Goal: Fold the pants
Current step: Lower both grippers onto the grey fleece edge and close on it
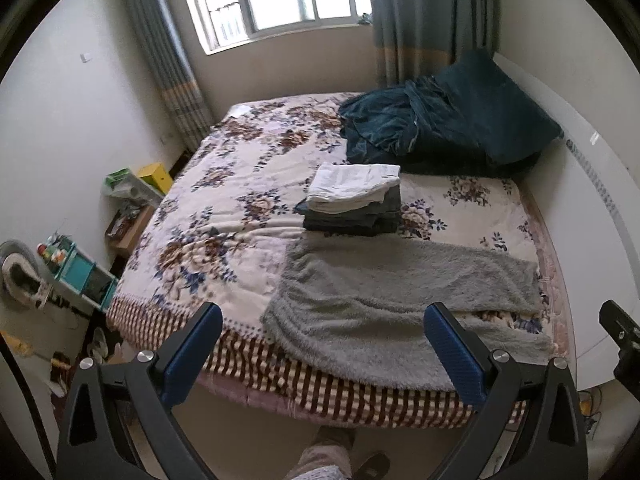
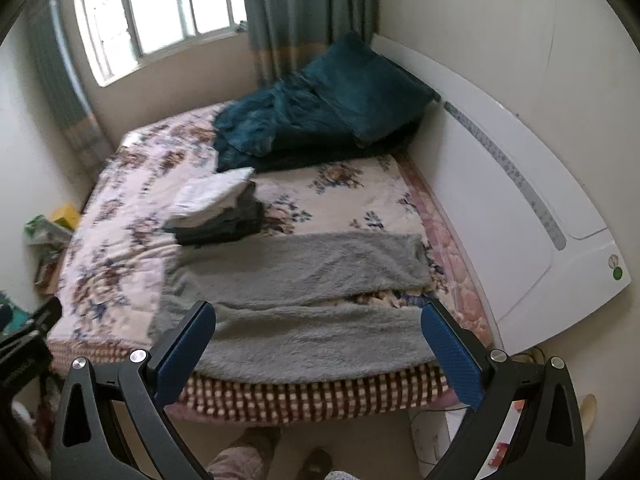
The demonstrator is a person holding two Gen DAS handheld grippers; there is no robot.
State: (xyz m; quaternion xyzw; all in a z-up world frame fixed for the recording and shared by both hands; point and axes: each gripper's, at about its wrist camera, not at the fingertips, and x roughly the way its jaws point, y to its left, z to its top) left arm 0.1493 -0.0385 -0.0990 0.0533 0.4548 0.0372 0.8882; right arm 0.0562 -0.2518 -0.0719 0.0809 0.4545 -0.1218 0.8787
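Clutter at far left: shelf unit (image 1: 82,276) and yellow box (image 1: 154,174) stand on the floor beside the bed; too small to count what they hold.
Left hand-held gripper (image 1: 324,350): held above the floor just off the bed's near edge, pointing across the bed (image 1: 224,184); its two blue-padded fingers (image 1: 192,354) are spread wide, holding nothing.
Right hand-held gripper (image 2: 320,346): same pose at the same edge, level with the left one; two fingers spread wide, also empty.
Pants (image 1: 392,300): one grey fleecy pair, lying flat on the near part of the bed between and beyond the fingers, legs running toward the right; one edge hangs slightly over the checked border.
Folded stack (image 1: 354,204): one pile just behind the pants, white garment on top of dark ones; perhaps three or four pieces, the layers blur together.
Teal bedding (image 1: 448,124): one rumpled quilt and one pillow at the far right corner.
Headboard (image 2: 520,184): white, along the right.
Person: two feet (image 2: 280,456) below, on the floor.
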